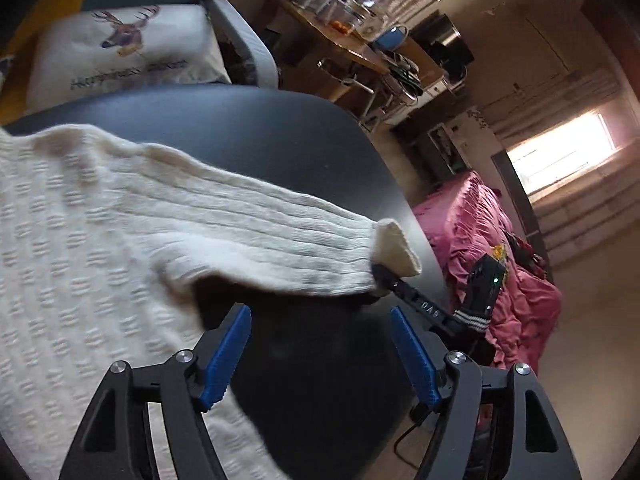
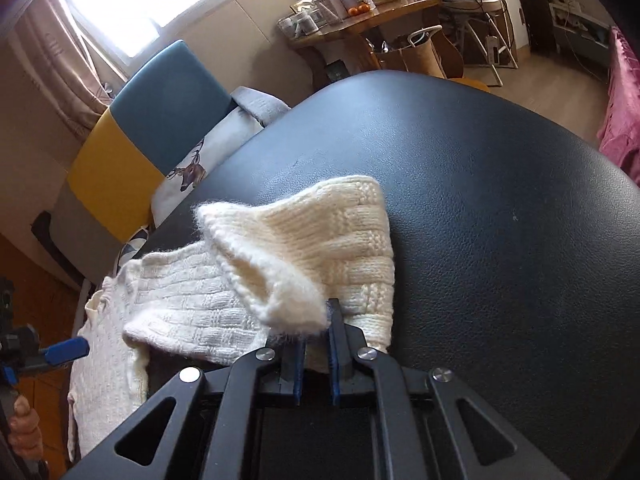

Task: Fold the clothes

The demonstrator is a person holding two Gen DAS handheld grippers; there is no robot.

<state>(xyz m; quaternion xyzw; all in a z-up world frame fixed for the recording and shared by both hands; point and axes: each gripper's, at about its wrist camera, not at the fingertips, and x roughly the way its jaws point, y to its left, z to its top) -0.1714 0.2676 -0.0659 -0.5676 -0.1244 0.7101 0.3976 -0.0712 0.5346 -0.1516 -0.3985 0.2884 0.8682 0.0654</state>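
A cream knit sweater point(image 1: 80, 240) lies on the black leather-look table point(image 1: 280, 140), one sleeve point(image 1: 260, 232) stretched to the right. My right gripper point(image 1: 380, 274) is shut on the sleeve's cuff there. In the right wrist view the cuff point(image 2: 280, 280) bunches up between the closed blue pads of my right gripper point(image 2: 316, 328). My left gripper point(image 1: 319, 312) stands open over the dark table just below the sleeve, with nothing between its fingers. At the left edge of the right wrist view, one of its blue fingertips point(image 2: 66, 350) shows over the sweater's body point(image 2: 108, 360).
A blue and yellow chair point(image 2: 160, 120) with a deer-print pillow point(image 1: 128, 52) stands behind the table. A wooden table point(image 2: 380, 12) crowded with jars is further back. A pink bedspread point(image 1: 480, 232) lies off the table's right edge. A person's hand point(image 2: 24, 420) holds the left gripper.
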